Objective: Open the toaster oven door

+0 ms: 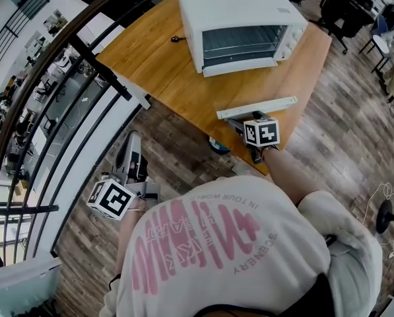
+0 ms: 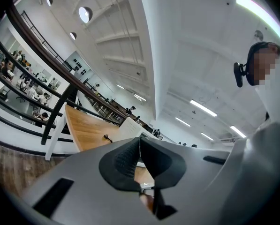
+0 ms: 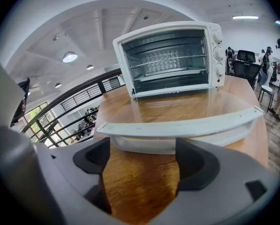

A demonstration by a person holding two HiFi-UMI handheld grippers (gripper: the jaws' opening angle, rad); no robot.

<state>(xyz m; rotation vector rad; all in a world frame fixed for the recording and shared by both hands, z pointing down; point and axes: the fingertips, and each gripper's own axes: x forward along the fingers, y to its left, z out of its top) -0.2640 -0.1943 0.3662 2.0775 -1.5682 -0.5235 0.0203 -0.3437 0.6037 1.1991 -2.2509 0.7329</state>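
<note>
Head view first: the toaster oven (image 1: pixel 239 18) sits at the far end of a wooden table (image 1: pixel 157 65), and its door (image 1: pixel 249 88) is already swung down flat toward the person; the white handle (image 1: pixel 256 107) along the door's front edge is near the table's near edge. The right arm reaches forward from the shoulder, and the right gripper (image 1: pixel 236 120) points at that handle from just beside it. The left gripper (image 1: pixel 133 139) is held low at the person's left side, over the wood floor (image 1: pixel 183 164) next to a black railing (image 1: pixel 84 51), well away from the table.

Left gripper view: it's tilted up at the ceiling; the left gripper (image 2: pixel 140 149) has its jaws pressed together with nothing between them; a bit of the table (image 2: pixel 86 130) and the railing (image 2: pixel 46 60) show past the tips.

Right gripper view: the toaster oven (image 3: pixel 170 55) faces straight on, inside racks in plain sight, knobs (image 3: pixel 218 53) down its right side; the glass door (image 3: pixel 186 109) lies level, and you can see the table through it; the handle (image 3: pixel 177 128) runs across just ahead of the fingertips. The right gripper (image 3: pixel 142 156) has its jaws spread wide, with only bare table (image 3: pixel 140 186) between them; can't tell if the tips touch the handle.
</note>
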